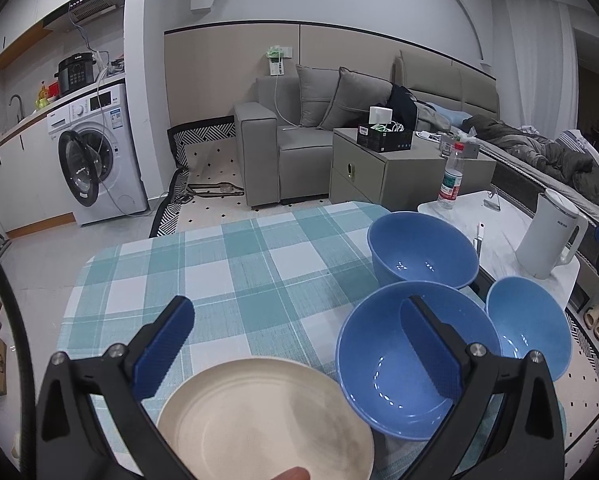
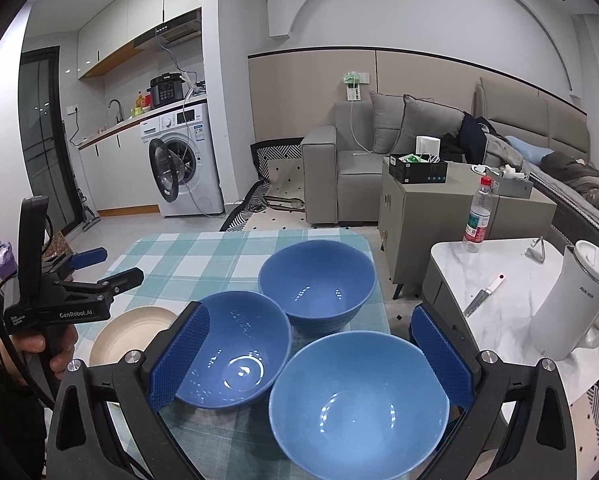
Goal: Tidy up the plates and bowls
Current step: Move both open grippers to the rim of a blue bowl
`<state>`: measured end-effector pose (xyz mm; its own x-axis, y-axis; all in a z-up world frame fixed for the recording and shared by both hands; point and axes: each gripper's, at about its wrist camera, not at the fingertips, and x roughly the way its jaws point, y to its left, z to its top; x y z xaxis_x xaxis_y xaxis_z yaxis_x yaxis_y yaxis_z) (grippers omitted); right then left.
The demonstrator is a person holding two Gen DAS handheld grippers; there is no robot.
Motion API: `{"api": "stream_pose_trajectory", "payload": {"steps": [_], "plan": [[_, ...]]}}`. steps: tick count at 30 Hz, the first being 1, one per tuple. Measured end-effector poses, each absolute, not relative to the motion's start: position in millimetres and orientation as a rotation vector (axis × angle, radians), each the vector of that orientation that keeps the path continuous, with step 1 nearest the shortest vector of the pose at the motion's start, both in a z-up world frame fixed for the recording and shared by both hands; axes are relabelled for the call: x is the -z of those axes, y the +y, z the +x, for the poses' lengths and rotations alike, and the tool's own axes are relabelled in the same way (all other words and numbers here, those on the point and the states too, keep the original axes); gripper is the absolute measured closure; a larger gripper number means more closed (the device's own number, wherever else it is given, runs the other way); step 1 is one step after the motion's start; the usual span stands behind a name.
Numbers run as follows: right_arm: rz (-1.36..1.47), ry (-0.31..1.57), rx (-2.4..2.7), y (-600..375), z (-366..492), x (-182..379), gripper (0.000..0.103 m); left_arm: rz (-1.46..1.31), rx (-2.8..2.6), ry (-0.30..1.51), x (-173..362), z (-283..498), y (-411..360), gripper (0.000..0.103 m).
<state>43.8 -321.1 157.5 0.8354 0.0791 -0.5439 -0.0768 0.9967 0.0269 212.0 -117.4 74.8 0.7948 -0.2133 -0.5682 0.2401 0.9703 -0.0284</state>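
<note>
Both grippers spread wide, nothing held.
Left gripper (image 1: 299, 356) hangs over the cream plate (image 1: 265, 420); right gripper (image 2: 315, 356) above three blue bowls (image 2: 359, 404) clustered, touching, on the checked counter (image 1: 219, 264). White kettle (image 2: 575, 304) and water bottle (image 2: 477, 220) stand on the marble side table (image 2: 511, 320) alongside.

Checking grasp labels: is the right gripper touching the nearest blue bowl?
Apart. In the right wrist view, the right gripper is open, and its blue pads stand clear of the nearest blue bowl, with checked tablecloth showing between.
</note>
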Motion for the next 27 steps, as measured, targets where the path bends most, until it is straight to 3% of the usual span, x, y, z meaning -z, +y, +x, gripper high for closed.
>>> {"api": "stream_pose_trajectory", "payload": {"steps": [27], "plan": [[0.127,0.677,-0.014,-377.3,131.5,-137.4,0.000,0.072,0.271,0.722,-55.2,298.0,-153.6,0.000]]}}
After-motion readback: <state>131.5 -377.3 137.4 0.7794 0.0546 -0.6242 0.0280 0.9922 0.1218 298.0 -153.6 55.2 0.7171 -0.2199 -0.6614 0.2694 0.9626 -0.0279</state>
